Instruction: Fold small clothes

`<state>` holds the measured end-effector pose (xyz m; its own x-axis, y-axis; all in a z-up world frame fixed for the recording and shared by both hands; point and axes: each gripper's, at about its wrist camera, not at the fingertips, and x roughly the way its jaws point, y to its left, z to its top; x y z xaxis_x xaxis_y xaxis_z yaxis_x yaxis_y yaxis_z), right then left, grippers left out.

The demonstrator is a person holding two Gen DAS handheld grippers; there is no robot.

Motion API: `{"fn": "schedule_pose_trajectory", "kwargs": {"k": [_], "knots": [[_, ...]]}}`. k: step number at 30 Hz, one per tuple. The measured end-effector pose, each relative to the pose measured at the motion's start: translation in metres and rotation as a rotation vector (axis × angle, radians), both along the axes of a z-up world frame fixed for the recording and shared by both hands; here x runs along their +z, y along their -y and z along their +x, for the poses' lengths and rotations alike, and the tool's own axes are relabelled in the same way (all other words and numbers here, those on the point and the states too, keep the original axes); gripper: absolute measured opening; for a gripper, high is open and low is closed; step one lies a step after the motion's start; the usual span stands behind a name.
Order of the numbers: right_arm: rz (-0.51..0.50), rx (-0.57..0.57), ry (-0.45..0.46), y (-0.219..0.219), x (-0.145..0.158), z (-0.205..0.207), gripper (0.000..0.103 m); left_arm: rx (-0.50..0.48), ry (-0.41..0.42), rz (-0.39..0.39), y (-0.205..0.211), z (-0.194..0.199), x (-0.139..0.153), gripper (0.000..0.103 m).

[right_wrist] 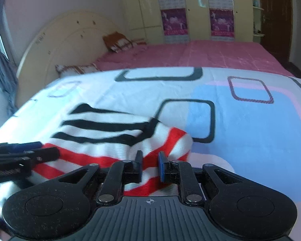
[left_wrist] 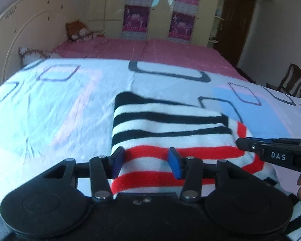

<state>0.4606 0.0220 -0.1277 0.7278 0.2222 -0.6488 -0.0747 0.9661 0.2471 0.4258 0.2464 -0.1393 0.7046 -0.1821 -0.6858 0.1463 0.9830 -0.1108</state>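
A small knitted garment with black, white and red stripes lies folded on the patterned white and blue sheet. My left gripper stands open over its near red-striped part, with the cloth lying between the two blue pads at the garment's left edge. My right gripper is shut on the garment, a bunch of red and white cloth pinched between its pads at the right corner. Each gripper shows in the other's view: the right gripper comes in from the right, the left gripper from the left.
The sheet covers the near bed; a pink bedspread lies beyond it. Pillows rest by a cream headboard. A wardrobe with pink posters stands at the back, a wooden chair at the right.
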Motion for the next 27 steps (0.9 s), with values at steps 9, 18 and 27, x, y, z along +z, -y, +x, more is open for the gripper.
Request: {"fn": "schedule_pose_trajectory", "kwargs": {"k": [9, 18, 27], "knots": [[0.032, -0.004, 0.023, 0.008, 0.012, -0.014, 0.017, -0.002, 0.036, 0.001, -0.001, -0.024, 0.018, 0.048], [-0.008, 0.058, 0.111, -0.012, 0.039, -0.079, 0.017, -0.046, 0.046, 0.045, 0.006, -0.075, 0.03, 0.048], [-0.077, 0.054, 0.036, -0.025, 0.009, -0.091, 0.016, -0.042, 0.05, 0.095, 0.007, -0.09, 0.018, 0.052]]}}
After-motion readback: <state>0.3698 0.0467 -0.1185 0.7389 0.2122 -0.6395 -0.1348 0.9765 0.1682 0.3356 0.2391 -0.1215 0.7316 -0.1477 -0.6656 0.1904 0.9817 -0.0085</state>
